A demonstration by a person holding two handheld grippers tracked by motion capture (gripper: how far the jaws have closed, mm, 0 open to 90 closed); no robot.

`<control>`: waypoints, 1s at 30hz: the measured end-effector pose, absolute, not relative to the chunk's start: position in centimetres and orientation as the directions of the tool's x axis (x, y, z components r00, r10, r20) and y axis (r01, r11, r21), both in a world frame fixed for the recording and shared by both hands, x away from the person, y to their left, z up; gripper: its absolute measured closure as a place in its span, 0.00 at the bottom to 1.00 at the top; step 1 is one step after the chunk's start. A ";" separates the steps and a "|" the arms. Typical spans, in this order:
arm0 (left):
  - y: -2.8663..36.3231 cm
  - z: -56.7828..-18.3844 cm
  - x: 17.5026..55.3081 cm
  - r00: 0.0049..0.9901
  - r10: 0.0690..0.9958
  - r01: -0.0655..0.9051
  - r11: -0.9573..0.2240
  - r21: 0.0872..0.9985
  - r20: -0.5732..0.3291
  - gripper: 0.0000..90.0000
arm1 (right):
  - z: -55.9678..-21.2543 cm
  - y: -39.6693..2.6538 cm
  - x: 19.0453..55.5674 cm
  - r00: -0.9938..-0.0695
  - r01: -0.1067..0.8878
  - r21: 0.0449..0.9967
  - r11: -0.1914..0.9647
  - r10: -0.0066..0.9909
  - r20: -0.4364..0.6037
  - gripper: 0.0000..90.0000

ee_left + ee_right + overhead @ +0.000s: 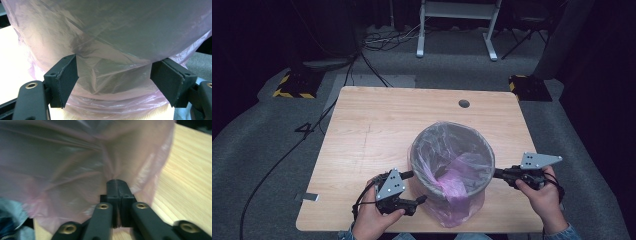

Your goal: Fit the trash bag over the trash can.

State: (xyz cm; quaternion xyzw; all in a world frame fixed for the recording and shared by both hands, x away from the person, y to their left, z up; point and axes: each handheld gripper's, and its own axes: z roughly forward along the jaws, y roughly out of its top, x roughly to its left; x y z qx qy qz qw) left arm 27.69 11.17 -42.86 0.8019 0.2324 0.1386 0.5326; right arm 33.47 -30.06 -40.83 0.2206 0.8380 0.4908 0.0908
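Right fingers [117, 192] are pressed together on a fold of the pink bag [75, 170], the film puckering toward their tips; the frame is blurred, but no gap shows between them. Left fingers [67, 80] stand wide apart, one to each side of the bag-covered bin wall, with the film between them and only brushing the tips; nothing is clamped. In the high view the left gripper [414, 187] lies at the near-left side of the bin [422, 172] and the right gripper [498, 173] reaches to its right rim, each carried by a hand [539, 192] entering from the bottom edge. The bin, grey and round, stands upright on the near middle of the bench [377, 130]; the bag lines it, is folded over the rim, and hangs loose down the near side to the bench top. Step in hand, by judgement: fitting or drawing the liner at the rim, the right side gripped, the left side not yet taken. The next move would call for the left fingers to close on a fold of film alone, clear of the bin wall, then for both hands to work evenly so that the thin film does not tear or the bin tip.
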 end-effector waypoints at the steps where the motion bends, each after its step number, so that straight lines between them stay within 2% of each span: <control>1: 11.2 -42.8 27.7 0.852 0.523 0.228 -0.323 0.919 -0.028 0.25 | -40.6 -30.0 33.3 -0.893 0.262 0.865 0.428 0.447 0.049 0.67; 3: 11.2 -42.7 27.9 0.854 0.520 0.226 -0.329 0.917 -0.024 0.27 | -40.0 -29.7 32.8 -0.906 0.218 0.866 0.450 0.422 0.009 0.36; 4: 11.2 -42.7 27.9 0.854 0.519 0.225 -0.329 0.917 -0.023 0.29 | -39.7 -29.5 32.6 -0.912 0.198 0.870 0.451 0.410 -0.005 0.27; 5: 11.2 -42.6 27.9 0.855 0.518 0.221 -0.334 0.916 -0.017 0.33 | -39.5 -29.3 32.4 -0.917 0.181 0.879 0.441 0.398 -0.011 0.22; 6: 11.3 -42.5 28.0 0.861 0.508 0.206 -0.346 0.916 -0.002 0.40 | -39.2 -29.2 32.2 -0.924 0.168 0.887 0.431 0.383 -0.010 0.22; 7: 11.3 -42.5 28.0 0.863 0.505 0.204 -0.342 0.917 -0.004 0.51 | -38.9 -29.0 32.1 -0.934 0.159 0.899 0.409 0.356 0.003 0.24; 9: 11.5 -42.1 28.0 0.860 0.511 0.205 -0.343 0.917 -0.001 0.64 | -38.6 -28.7 32.1 -0.937 0.168 0.902 0.397 0.350 0.021 0.35; 10: 11.6 -42.0 28.0 0.856 0.518 0.206 -0.342 0.917 0.001 0.71 | -38.5 -28.6 32.2 -0.934 0.175 0.889 0.424 0.357 0.013 0.50; 11: 11.8 -42.0 28.1 0.859 0.511 0.207 -0.330 0.921 -0.010 0.82 | -38.4 -28.7 32.2 -0.931 0.180 0.884 0.431 0.364 0.013 0.76; 13: 12.0 -41.7 28.2 0.861 0.507 0.216 -0.304 0.928 -0.034 0.96 | -38.4 -28.9 32.5 -0.932 0.203 0.892 0.404 0.358 0.049 0.95; 14: 12.0 -41.6 28.2 0.859 0.512 0.212 -0.301 0.930 -0.030 1.00 | -38.4 -28.9 32.6 -0.930 0.201 0.890 0.408 0.365 0.043 1.00; 20: 12.3 -40.7 28.6 0.845 0.535 0.205 -0.316 0.926 -0.004 1.00 | -37.9 -29.5 33.4 -0.903 0.219 0.899 0.378 0.428 0.040 1.00; 24: 13.2 -40.7 28.9 0.823 0.567 0.232 -0.291 0.928 -0.028 1.00 | -38.0 -30.2 34.4 -0.876 0.253 0.894 0.370 0.480 0.049 1.00; 30: 13.6 -41.9 30.2 0.789 0.614 0.270 -0.325 0.906 -0.014 1.00 | -40.5 -29.6 36.5 -0.853 0.326 0.854 0.405 0.515 0.081 1.00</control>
